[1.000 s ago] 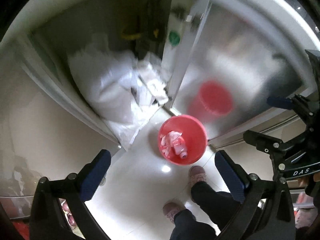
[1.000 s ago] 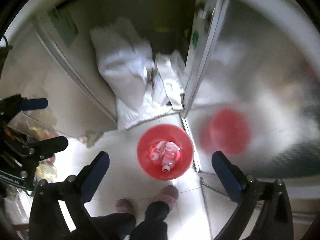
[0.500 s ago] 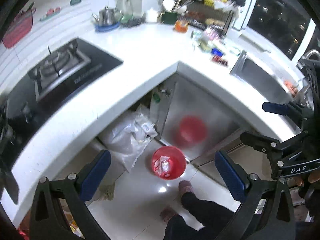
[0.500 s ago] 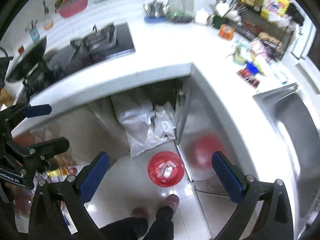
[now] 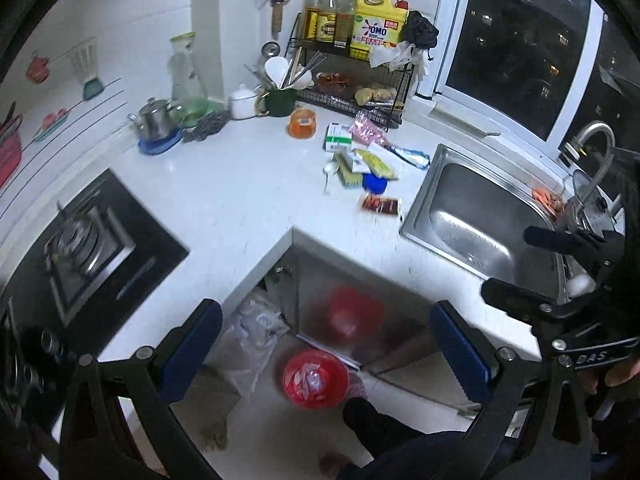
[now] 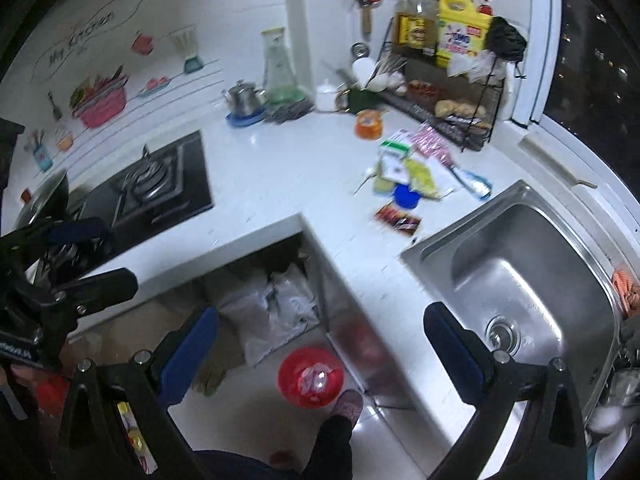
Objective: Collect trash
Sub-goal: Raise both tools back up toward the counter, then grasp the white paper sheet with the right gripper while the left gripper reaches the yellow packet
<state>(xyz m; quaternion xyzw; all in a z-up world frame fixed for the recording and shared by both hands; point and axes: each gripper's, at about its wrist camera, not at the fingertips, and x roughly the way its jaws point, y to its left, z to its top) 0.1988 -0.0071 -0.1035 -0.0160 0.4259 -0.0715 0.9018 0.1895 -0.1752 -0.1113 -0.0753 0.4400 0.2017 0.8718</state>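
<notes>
A red trash bin (image 5: 315, 378) (image 6: 311, 376) holding pink and white wrappers stands on the floor below the counter corner. On the white counter lies a cluster of litter: a dark red sachet (image 5: 380, 205) (image 6: 398, 217), a yellow packet (image 5: 375, 162) (image 6: 420, 178), a pink packet (image 5: 366, 131) and a green-and-white box (image 5: 338, 138). My left gripper (image 5: 328, 346) is open and empty, high above the floor. The right gripper (image 6: 320, 350) is open and empty too. Each gripper shows at the edge of the other's view.
A steel sink (image 5: 476, 216) (image 6: 532, 276) sits right, a gas hob (image 5: 86, 248) (image 6: 156, 184) left. A wire rack (image 5: 352, 76) with bottles stands at the back, beside a kettle (image 5: 154, 122). White bags (image 6: 268, 308) fill the open cabinet. A person's slippered foot (image 6: 348, 402) is by the bin.
Both grippers rose from close above the bin to well over the counter and tilted up. The counter, hob and sink came into view and the bin shrank.
</notes>
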